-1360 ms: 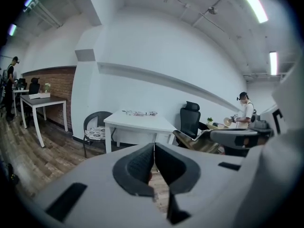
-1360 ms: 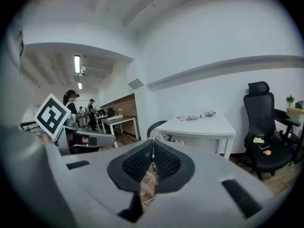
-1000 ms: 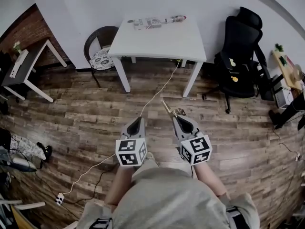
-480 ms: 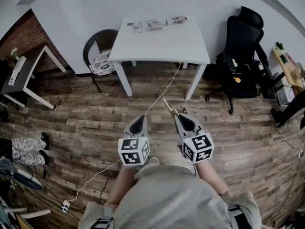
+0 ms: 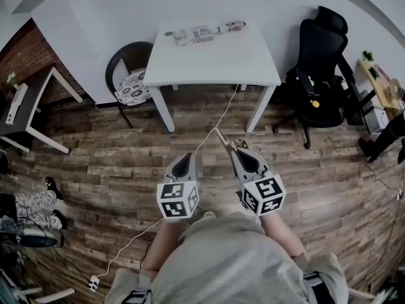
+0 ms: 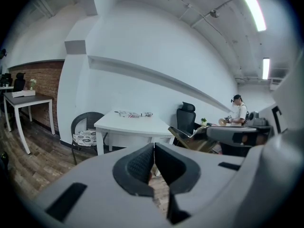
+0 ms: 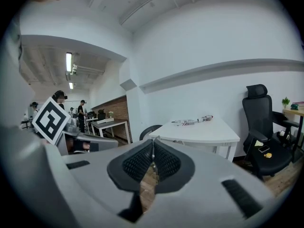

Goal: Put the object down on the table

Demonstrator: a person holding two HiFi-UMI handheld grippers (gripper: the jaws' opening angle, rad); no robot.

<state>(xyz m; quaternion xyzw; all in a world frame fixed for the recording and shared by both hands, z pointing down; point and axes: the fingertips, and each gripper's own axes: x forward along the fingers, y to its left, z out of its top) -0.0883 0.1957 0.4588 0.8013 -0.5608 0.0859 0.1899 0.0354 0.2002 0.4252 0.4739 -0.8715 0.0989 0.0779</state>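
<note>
Black office chair (image 5: 323, 65), round chair (image 5: 131, 81), white cable (image 5: 217, 116)

Your head view: steep, downward, white table (image 5: 215, 59) well ahead. Your two gripper views: low, close behind own jaws, facing forward. Shared by all: that table, black office chair (image 5: 323, 62)

Office workspace: white table (image 5: 215, 59), black swivel chair (image 5: 319, 62), side desk (image 5: 25, 97) by brick wall (image 5: 28, 46), ceiling strip lights (image 6: 251, 6).

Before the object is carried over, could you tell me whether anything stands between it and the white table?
Nothing visible does. Between the brass-coloured object in the right gripper and the white table is open wooden floor, with only a white cable lying flat. The table's near half is bare.
</note>
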